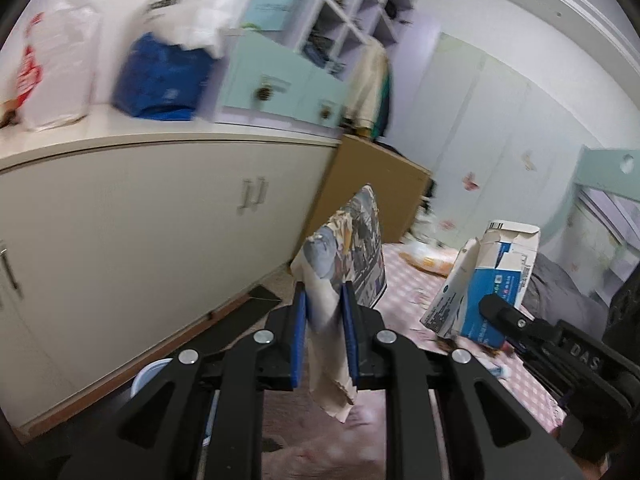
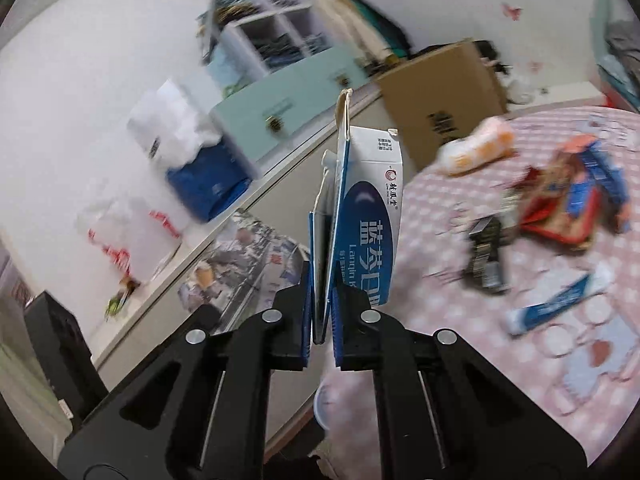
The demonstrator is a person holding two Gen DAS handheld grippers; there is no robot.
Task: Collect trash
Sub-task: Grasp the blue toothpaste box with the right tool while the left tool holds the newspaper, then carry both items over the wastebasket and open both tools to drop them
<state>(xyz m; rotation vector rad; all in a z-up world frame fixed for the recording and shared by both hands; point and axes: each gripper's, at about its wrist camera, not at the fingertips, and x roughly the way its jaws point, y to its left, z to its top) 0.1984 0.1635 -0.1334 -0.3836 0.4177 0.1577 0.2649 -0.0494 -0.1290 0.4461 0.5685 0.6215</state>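
My left gripper (image 1: 324, 334) is shut on a printed paper wrapper (image 1: 348, 256) and holds it in the air above the pink bed cover (image 1: 404, 280). My right gripper (image 2: 322, 320) is shut on a flattened blue and white carton (image 2: 360, 216); the carton (image 1: 484, 280) and the right gripper's finger (image 1: 504, 312) also show at the right of the left wrist view. The wrapper (image 2: 240, 260) shows blurred at the left of the right wrist view. More trash lies on the cover: a blue tube (image 2: 560, 300), a black packet (image 2: 486, 256), red and blue wrappers (image 2: 572, 204).
A white cabinet (image 1: 140, 240) runs along the left, with bags (image 1: 160, 76) and a mint drawer unit (image 1: 280, 76) on top. A cardboard box (image 1: 372, 188) leans by it. An orange and white pack (image 2: 476, 148) lies at the far side of the bed.
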